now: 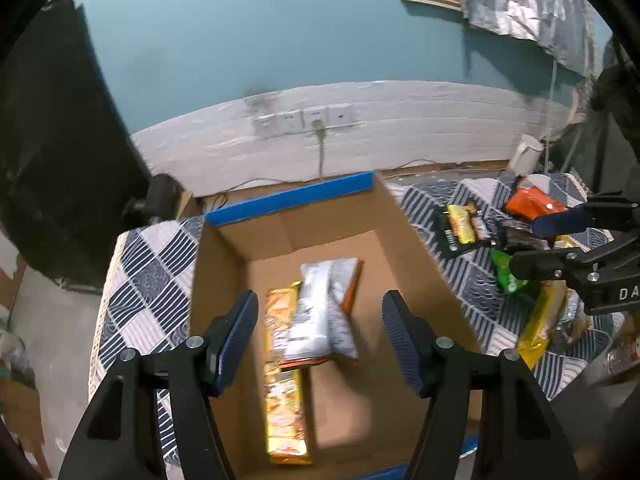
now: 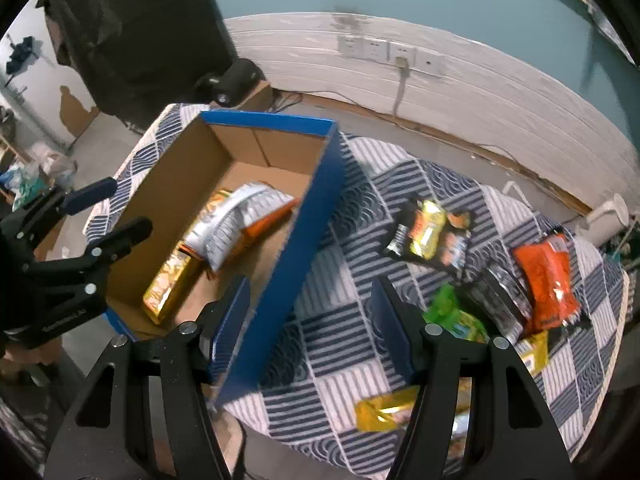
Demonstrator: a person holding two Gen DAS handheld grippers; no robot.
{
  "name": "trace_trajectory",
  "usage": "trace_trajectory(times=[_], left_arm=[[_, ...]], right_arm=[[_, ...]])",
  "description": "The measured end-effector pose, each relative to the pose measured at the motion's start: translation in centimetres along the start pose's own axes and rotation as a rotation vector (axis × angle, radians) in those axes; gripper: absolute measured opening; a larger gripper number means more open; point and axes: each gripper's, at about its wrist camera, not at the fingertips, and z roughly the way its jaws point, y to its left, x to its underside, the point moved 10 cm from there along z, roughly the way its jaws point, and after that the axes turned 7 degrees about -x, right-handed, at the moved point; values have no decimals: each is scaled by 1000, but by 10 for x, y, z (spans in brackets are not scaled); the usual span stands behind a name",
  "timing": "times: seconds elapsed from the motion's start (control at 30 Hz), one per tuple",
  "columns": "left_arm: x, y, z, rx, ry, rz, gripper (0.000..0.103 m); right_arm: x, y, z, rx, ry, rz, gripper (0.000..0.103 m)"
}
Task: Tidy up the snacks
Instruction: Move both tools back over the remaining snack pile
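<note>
Left wrist, left gripper [image 1: 320,336] spread above box [image 1: 224,280]

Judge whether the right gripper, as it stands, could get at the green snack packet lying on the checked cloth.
Probably yes. The right gripper is open and empty, and the green snack packet lies uncovered on the checked cloth just past its right finger. Only a black packet crowds its far side; the cardboard box is off to the left.

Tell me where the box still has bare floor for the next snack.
Inside the cardboard box, bare floor lies right of the silver bag up to the right wall, and along the far wall. The left side is crowded: the silver bag overlaps the long gold pack. Both hand-held grippers are open.
</note>
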Motion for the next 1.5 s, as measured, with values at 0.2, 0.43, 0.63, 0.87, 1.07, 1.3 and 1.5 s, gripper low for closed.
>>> trace_trajectory(times=[0.2,0.43,0.63,0.87,1.07,1.3,1.5], left_arm=[[-7,-29,-7,27,-18,49,66],[-14,-68,-11,70,-25,99,66],[-20,-101,-18,104,-36,142,66],[-19,-144,-20,141,-32,213,66],[-15,-178,-15,184,-8,252,66],[-8,-208,-5,194,17,306,66],[-1,-221,7,200,36,325,66]], right_arm=[[18,-28,-20,27,-12,55,64],[43,-64,-42,59,-26,126,64],[66,-94,-60,78,-39,194,64],[93,-121,-66,91,-35,252,64],[121,-142,-60,89,-11,317,64],[145,-157,-41,64,19,388,64],[153,-158,-27,32,48,422,64]])
